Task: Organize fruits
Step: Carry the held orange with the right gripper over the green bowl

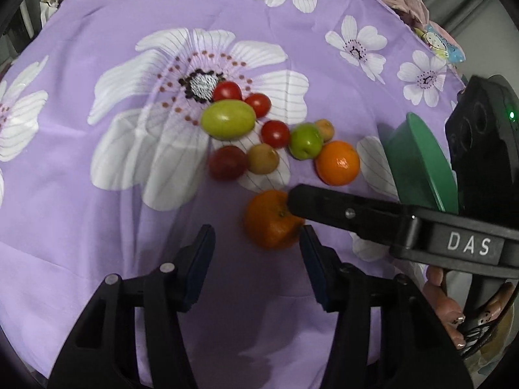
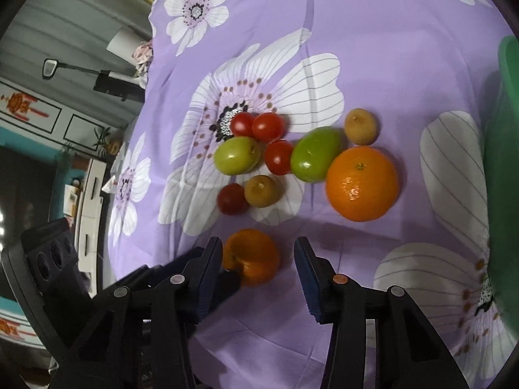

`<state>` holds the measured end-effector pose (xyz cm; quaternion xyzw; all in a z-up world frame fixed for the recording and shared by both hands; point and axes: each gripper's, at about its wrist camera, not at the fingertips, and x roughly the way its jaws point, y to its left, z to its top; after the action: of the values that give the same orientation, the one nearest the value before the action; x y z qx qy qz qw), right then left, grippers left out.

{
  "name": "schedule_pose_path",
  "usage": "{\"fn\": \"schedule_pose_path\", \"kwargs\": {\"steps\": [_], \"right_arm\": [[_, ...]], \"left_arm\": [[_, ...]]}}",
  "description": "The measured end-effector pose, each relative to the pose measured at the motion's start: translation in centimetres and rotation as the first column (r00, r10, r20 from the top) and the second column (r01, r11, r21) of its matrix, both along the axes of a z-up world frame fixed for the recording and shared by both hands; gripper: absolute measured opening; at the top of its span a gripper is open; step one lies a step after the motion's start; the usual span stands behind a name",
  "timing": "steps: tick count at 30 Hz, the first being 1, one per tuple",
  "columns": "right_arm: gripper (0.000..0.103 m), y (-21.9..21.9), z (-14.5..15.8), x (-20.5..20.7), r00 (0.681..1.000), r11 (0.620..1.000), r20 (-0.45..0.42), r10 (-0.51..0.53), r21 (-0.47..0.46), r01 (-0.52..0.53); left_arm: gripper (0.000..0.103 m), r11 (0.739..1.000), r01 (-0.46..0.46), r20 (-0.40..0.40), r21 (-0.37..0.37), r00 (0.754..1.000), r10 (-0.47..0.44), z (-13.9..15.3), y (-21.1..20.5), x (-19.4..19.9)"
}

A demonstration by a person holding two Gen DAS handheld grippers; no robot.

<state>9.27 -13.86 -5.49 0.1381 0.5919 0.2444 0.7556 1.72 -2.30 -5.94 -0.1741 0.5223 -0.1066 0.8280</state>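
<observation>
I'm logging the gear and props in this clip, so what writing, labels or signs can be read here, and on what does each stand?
"DAS": white letters on the black body of the right gripper, in the left wrist view.
Red and gold wall ornaments: too small and blurred to read.
Cartoon print on the cloth corner: no legible words.

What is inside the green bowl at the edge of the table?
Not visible. The green bowl shows only its outer wall and rim in both wrist views, with the right gripper across it in one. Every visible fruit lies on the purple cloth.

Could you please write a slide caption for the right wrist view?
Open right gripper nears an orange by mixed fruit on purple floral cloth.
</observation>
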Motion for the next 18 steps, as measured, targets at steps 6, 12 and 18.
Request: {"fn": "schedule_pose_path", "kwargs": {"steps": [6,12,18], "right_arm": [[0.048,0.0,-0.5,-0.1,1.0,1.0,-0.013,0.012,0.007,-0.012],[0.048,0.6,-1.5,0.0,0.999,1.0,-0.043,0.028,0.015,-0.027],[0.047,0.7,-1.9,-0.1,0.998,0.999,-0.049,0.042,0.019,-0.041]], "left_arm": [[0.049,1.0,0.011,-0.026,0.006,1.0,-0.01,-0.6,-1.0,0.1],[0.045,1.0,0.009,-0.013,0.005,1.0,-0.009,-0.8,-1.4,0.4],[0.042,1.0,0.005,-0.003,0.024,1.0,-0.005,-0.8,-2.0,0.9]]}}
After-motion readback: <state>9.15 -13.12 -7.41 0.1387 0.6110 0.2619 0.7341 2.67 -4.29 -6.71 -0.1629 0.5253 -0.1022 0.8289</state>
